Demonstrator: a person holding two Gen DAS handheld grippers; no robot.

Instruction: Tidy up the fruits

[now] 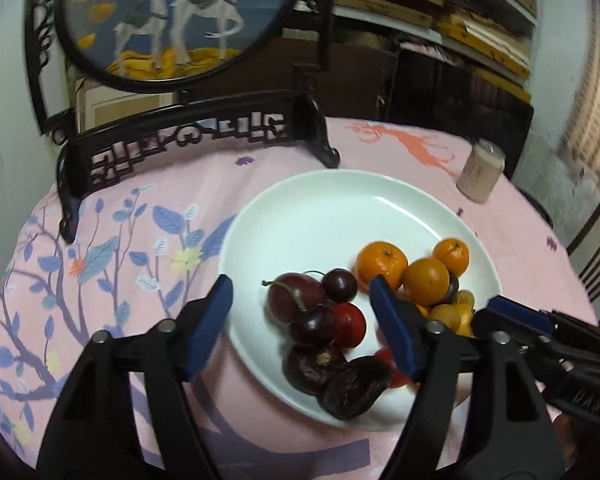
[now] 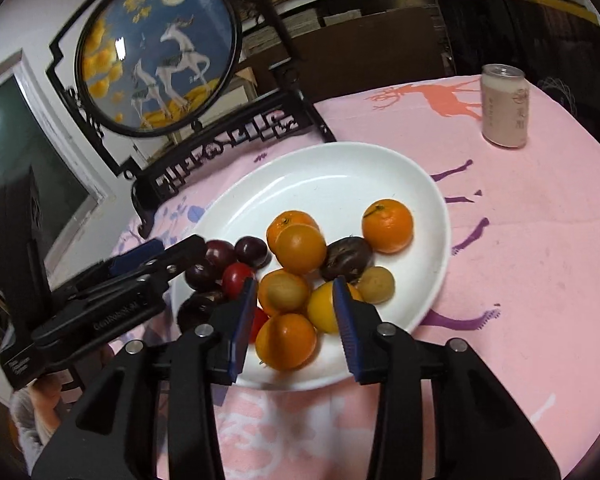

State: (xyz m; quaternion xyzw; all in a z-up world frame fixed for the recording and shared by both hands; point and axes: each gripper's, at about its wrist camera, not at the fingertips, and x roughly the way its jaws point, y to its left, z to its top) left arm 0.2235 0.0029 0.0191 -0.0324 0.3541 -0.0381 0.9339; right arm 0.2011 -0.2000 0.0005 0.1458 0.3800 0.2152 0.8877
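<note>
A white oval plate (image 1: 320, 208) (image 2: 320, 176) on the pink tablecloth holds the fruit. Dark cherries and plums (image 1: 300, 300) (image 2: 236, 256) lie on one side, with wrinkled dark fruit (image 1: 340, 380) nearest the left gripper. Oranges (image 1: 382, 262) (image 2: 388, 224) and small yellow fruit (image 1: 446, 314) (image 2: 376, 284) lie on the other side. My left gripper (image 1: 300, 304) is open, its fingers either side of the dark fruit. My right gripper (image 2: 294, 304) is open, its fingers either side of an orange (image 2: 286, 340) at the plate's near edge. Each gripper shows in the other's view.
A dark carved wooden stand with a round deer picture (image 1: 180, 16) (image 2: 156, 56) stands behind the plate. A pale pink drink can (image 1: 482, 172) (image 2: 504, 106) stands at the far right of the table. A chair (image 1: 596, 256) is beyond the table's right edge.
</note>
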